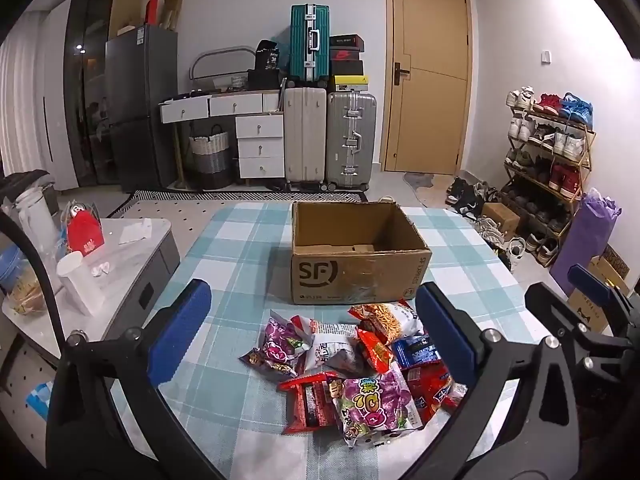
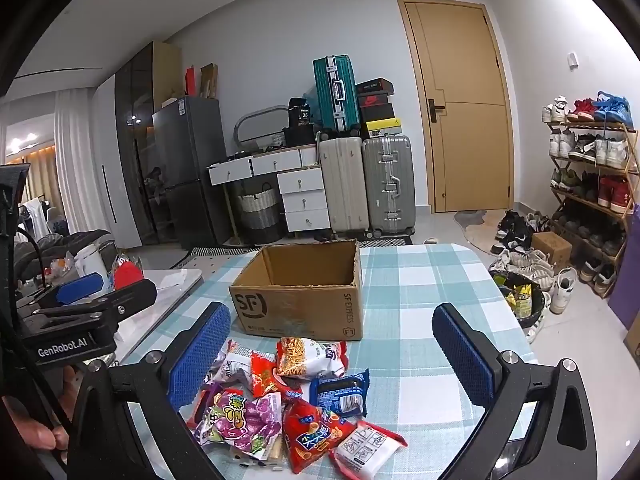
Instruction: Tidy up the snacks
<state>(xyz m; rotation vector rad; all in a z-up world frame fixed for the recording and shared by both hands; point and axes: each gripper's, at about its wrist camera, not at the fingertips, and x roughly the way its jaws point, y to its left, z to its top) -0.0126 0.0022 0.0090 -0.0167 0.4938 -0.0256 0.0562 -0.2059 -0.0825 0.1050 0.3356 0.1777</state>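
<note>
One open cardboard box [image 1: 360,276], printed with a courier logo and apparently empty, stands on the checked tablecloth [image 1: 236,248] with its long axis running across the view, and it lies straight ahead of both grippers, beyond the snacks. Between box and grippers sits a single loose heap of snack packets [image 1: 352,364], touching and overlapping one another just short of the box's near wall; roughly ten show, though overlap hides the exact count. Among them I make out two purple candy bags [image 1: 376,404], one noodle-snack bag [image 2: 310,358] nearest the box, one dark blue biscuit packet [image 2: 340,394], and several red packets. The left gripper [image 1: 312,332] hangs above the heap with its jaws spread wide and nothing between them; the right gripper [image 2: 340,360] is likewise released and empty. The heap sits centred under the left gripper and toward the right gripper's left finger, so the left hand looks marginally better placed.
</note>
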